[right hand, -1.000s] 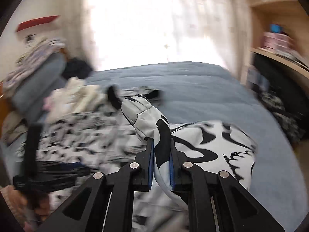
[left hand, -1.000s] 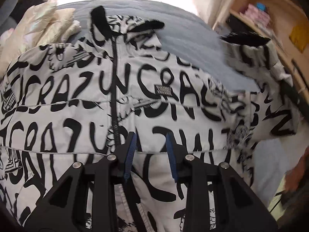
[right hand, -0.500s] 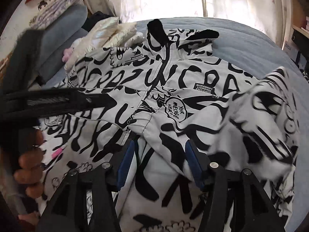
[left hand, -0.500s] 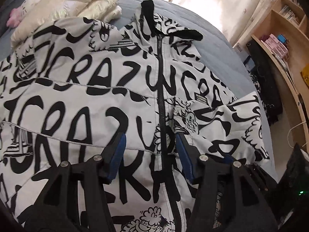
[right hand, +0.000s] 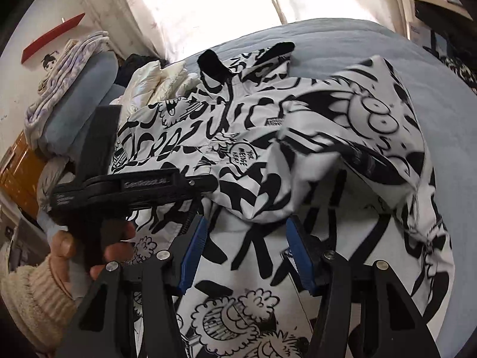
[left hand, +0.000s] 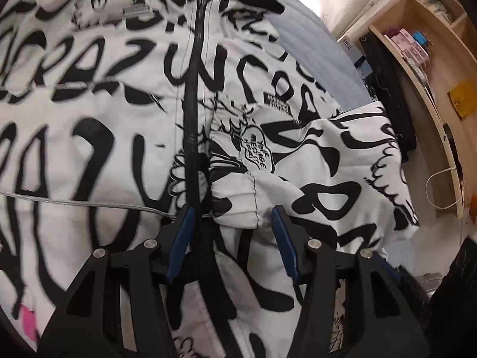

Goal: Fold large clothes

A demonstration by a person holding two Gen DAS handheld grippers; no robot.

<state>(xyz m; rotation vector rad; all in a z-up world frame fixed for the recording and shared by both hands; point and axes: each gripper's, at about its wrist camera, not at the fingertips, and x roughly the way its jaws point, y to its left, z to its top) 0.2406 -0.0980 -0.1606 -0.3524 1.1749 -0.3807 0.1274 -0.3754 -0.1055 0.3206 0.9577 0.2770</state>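
Observation:
A white jacket (left hand: 89, 104) with black lettering lies face up on the grey-blue bed (left hand: 322, 44), its black zip (left hand: 192, 95) closed. Its right sleeve (left hand: 342, 161) is folded across the front, and the cuff (left hand: 238, 203) rests beside the zip. My left gripper (left hand: 232, 211) hangs open just above that cuff and the zip, its pads clear of the cloth. In the right wrist view the same jacket (right hand: 179, 149) and sleeve (right hand: 357, 137) show. My right gripper (right hand: 247, 222) stands open over the sleeve's end and holds nothing. A hand (right hand: 98, 247) holds the left gripper at the left.
A cream puffy garment (right hand: 161, 80), a blue-grey pillow (right hand: 83, 89) and a folded blanket (right hand: 68, 59) lie at the head of the bed (right hand: 357, 38). A wooden shelf unit (left hand: 417, 59) with a black garment (left hand: 384, 83) hung on it stands along the bed's right side.
The right gripper let go of the sleeve, which now lies folded across the jacket front. Both grippers opened wider and sank closer to the jacket near the zip.

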